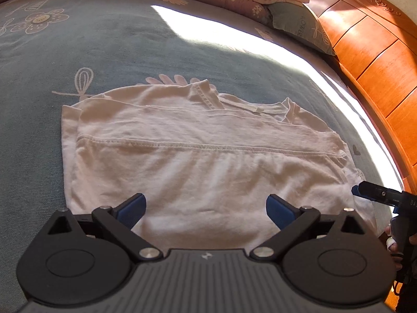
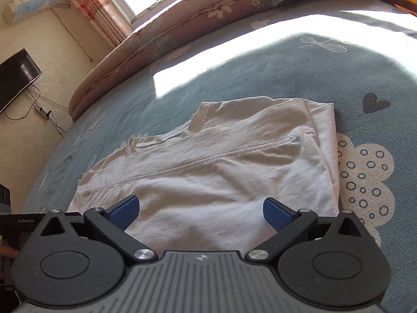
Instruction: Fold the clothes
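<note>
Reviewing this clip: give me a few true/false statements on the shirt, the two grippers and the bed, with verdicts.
1. The left gripper is open. True.
2. The right gripper is shut on the shirt. False: its jaws stand wide apart with nothing between them.
3. The shirt lies spread out full length, unfolded. False: it is already folded, with a stitched hem running across its top layer.
4. The shirt lies on a blue bedspread with white prints. True.
5. A pillow sits on top of the shirt. False: it lies apart from the shirt, at the far side of the bed by the wooden headboard.
</note>
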`<state>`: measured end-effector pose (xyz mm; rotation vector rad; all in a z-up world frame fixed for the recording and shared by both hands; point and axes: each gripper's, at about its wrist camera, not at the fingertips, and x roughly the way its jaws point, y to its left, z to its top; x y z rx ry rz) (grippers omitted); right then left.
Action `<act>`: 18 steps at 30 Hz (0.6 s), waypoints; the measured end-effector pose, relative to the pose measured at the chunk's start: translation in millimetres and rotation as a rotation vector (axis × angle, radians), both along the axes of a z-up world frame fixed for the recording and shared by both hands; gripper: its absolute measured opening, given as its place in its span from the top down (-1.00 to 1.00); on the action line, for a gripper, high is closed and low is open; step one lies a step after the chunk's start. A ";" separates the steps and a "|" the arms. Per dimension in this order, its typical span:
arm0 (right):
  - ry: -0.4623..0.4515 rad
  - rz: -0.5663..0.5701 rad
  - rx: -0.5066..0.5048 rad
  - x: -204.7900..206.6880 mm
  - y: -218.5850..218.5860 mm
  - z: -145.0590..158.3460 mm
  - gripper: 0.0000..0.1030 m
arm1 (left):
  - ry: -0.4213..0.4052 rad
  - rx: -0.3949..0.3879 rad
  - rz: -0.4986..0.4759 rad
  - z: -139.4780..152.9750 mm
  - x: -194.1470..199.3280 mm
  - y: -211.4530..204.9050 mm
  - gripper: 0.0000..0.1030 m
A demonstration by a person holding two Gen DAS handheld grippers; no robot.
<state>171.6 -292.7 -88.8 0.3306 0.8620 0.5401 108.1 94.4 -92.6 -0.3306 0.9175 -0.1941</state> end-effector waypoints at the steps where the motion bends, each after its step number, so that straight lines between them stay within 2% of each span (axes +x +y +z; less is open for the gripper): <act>1: -0.001 0.001 -0.036 -1.7 4.1 -5.0 -1.00 | -0.017 -0.016 -0.011 3.4 1.2 -1.9 -0.91; 3: -0.033 -0.006 -0.082 -6.5 10.2 -11.2 -1.00 | -0.029 0.008 -0.023 6.2 6.6 -7.6 -0.91; 5: -0.031 -0.027 -0.080 -7.2 10.1 -12.0 -1.00 | 0.000 0.016 -0.010 -1.7 12.3 -7.2 -0.91; 7: -0.016 -0.045 -0.059 -5.0 7.5 -12.1 -1.00 | 0.046 0.014 0.034 -14.3 12.2 0.2 -0.91; 8: -0.007 -0.049 -0.044 -3.9 4.7 -12.0 -1.00 | 0.043 0.024 0.054 -17.2 8.5 4.1 -0.91; 10: -0.002 -0.052 -0.016 -3.5 0.4 -13.1 -1.00 | 0.040 0.012 0.076 -16.4 0.6 12.5 -0.92; 14: -0.011 -0.069 0.022 -5.7 -4.1 -15.2 -1.00 | 0.045 0.058 0.117 -8.5 -5.3 28.0 -0.91; 18: -0.033 -0.050 -0.035 -8.5 4.2 -13.7 -1.00 | 0.066 -0.005 0.106 -8.6 -9.8 38.0 -0.91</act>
